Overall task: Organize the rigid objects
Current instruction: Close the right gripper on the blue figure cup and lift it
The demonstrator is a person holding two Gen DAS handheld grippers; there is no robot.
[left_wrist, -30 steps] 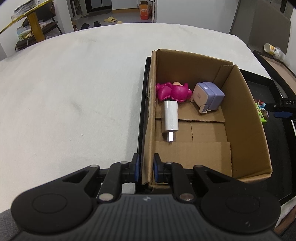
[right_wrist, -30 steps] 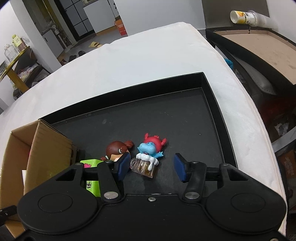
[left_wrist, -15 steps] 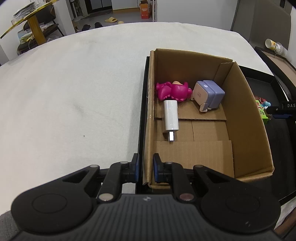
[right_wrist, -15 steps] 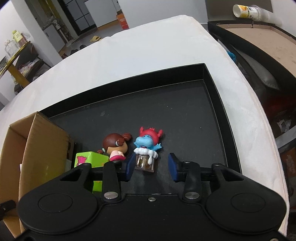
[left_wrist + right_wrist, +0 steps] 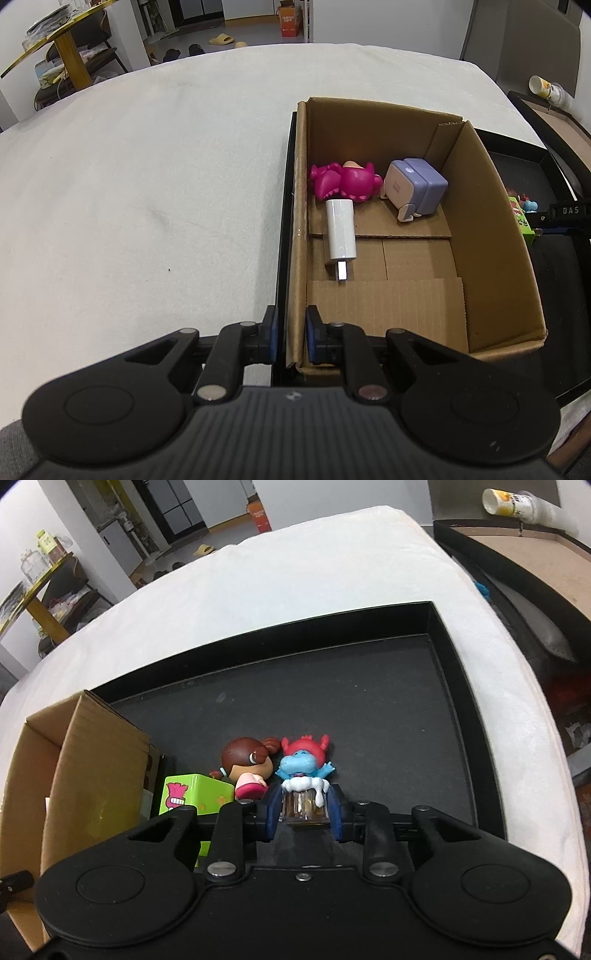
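In the black tray (image 5: 439, 686), just right of the cardboard box (image 5: 85, 760), the right gripper (image 5: 303, 808) has its jaws closing on the clear brown base of a blue figurine with red hair (image 5: 303, 764), both blue pads already against the base's sides. Touching that figurine's left side lies a brown-haired doll (image 5: 247, 762), and a green cube (image 5: 192, 792) sits between the doll and the box, close to both.

At the box's near left corner, the left gripper (image 5: 291, 338) has its jaws pressed together on the box wall (image 5: 295, 236), 1 pad outside and 1 inside. Inside the box, toward its far end, a pink toy (image 5: 343, 181) lies against the left wall, with a lilac cube-shaped gadget (image 5: 413, 188) just to its right. A white charger (image 5: 341, 232) lies lengthwise just nearer than the pink toy, touching it, its plug pointing toward the gripper. The box stands in the tray's left part, and the tray rests on a white cloth-covered counter (image 5: 147, 177).
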